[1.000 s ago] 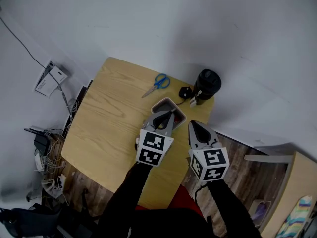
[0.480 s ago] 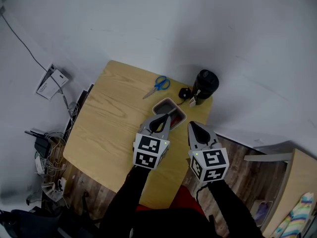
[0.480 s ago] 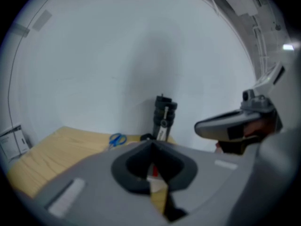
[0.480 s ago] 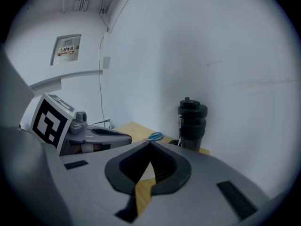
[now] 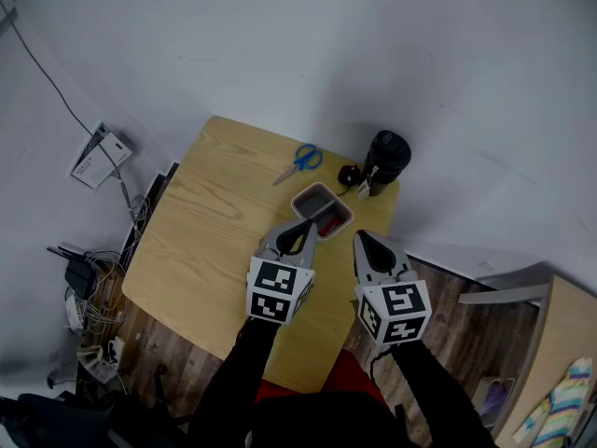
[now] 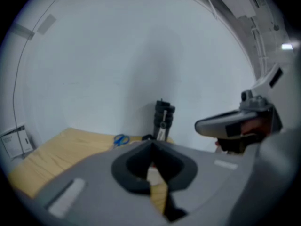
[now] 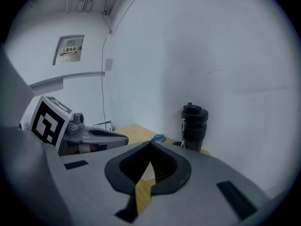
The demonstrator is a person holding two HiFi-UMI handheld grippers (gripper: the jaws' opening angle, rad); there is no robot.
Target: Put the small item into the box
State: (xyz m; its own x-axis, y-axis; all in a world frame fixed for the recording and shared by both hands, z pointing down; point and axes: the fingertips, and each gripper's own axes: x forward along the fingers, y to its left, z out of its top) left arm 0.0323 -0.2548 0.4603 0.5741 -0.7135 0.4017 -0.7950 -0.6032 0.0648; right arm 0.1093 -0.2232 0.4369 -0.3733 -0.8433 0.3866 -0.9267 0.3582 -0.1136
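Head view: over the last second the left gripper (image 5: pixel 309 223) has drawn back from the box (image 5: pixel 308 194) toward the bottom of the frame. Its tips were down in the box then; now they sit just below the box's lower rim. A small red item (image 5: pixel 327 224) shows in the lower right corner of the grey box, so the drop looks done and this is the retreat. The item is too small to tell its shape. The box stands right of centre on the table (image 5: pixel 205 241), with scissors (image 5: pixel 300 161) above it and a black bottle (image 5: pixel 387 157) to the upper right. The right gripper (image 5: pixel 361 235) hangs at the table's right edge.

Left gripper view: the left gripper (image 6: pixel 151 144) is clenched, tips meeting on nothing. The box is hidden behind it.

Right gripper view: the right gripper (image 7: pixel 150 142) is clenched too and holds nothing.
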